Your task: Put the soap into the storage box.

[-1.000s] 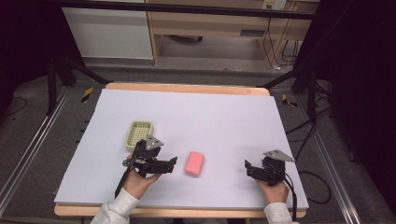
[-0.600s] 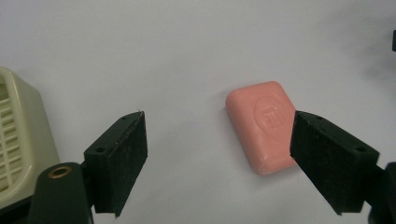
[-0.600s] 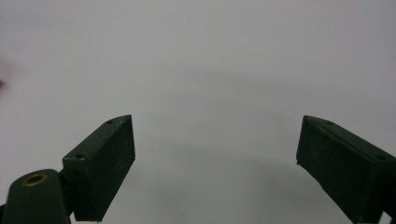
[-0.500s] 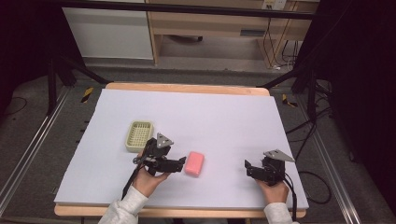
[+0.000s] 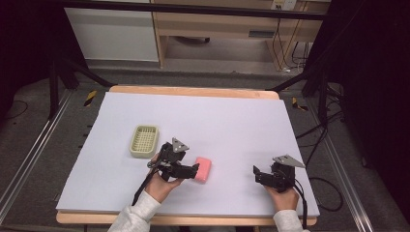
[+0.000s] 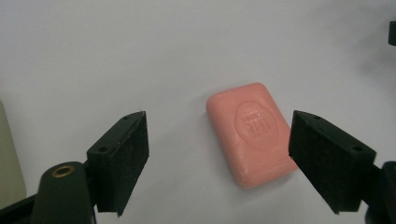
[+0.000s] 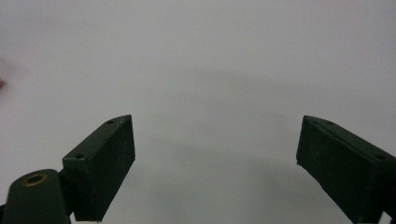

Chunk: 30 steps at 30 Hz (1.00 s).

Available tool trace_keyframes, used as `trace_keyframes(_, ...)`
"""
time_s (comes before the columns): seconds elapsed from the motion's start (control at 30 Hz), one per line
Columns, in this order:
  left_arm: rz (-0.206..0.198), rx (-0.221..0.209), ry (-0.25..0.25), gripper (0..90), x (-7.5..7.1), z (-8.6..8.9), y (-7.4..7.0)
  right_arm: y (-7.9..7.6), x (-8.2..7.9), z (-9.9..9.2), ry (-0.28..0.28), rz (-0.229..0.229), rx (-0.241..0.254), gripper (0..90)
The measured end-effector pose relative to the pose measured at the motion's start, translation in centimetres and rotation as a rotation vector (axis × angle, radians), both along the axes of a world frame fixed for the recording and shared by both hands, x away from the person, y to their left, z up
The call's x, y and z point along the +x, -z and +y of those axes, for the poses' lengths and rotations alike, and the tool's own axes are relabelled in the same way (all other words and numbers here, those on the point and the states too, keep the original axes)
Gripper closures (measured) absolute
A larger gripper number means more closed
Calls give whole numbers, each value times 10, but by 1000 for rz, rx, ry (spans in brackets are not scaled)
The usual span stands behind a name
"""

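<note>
A pink bar of soap lies flat on the white table, a little left of the middle near the front. My left gripper has its tips at the soap's left side. In the left gripper view the soap lies between the two jaws, close against the right one, with a wide gap to the left one; my left gripper is open and its jaws have just been closing. My right gripper rests at the front right, and in the right gripper view it stands open over bare table.
A pale green slotted basket sits just left of and behind the left hand. The wooden table edge runs along the back. Cables and dark stands are on the floor to both sides.
The left hand has carried its gripper to the right, up to the soap. The right gripper has kept still.
</note>
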<state>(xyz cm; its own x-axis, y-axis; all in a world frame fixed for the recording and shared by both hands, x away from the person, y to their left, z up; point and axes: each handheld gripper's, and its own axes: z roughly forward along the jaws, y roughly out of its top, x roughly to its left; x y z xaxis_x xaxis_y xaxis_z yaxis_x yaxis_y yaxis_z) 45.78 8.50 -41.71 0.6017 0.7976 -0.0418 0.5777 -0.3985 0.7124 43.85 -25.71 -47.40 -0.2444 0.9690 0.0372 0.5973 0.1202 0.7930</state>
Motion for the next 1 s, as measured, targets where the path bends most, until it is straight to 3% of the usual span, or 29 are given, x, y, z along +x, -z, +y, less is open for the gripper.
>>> trace_keyframes(0.4, 40, 23, 11, 206, 7, -15, 8, 0, 0, 0, 0, -1, 1, 118)
trace_keyframes(1.0, 67, 32, 21, 198, 12, -34, 20, 0, 0, 0, 1, 0, 5, 118)
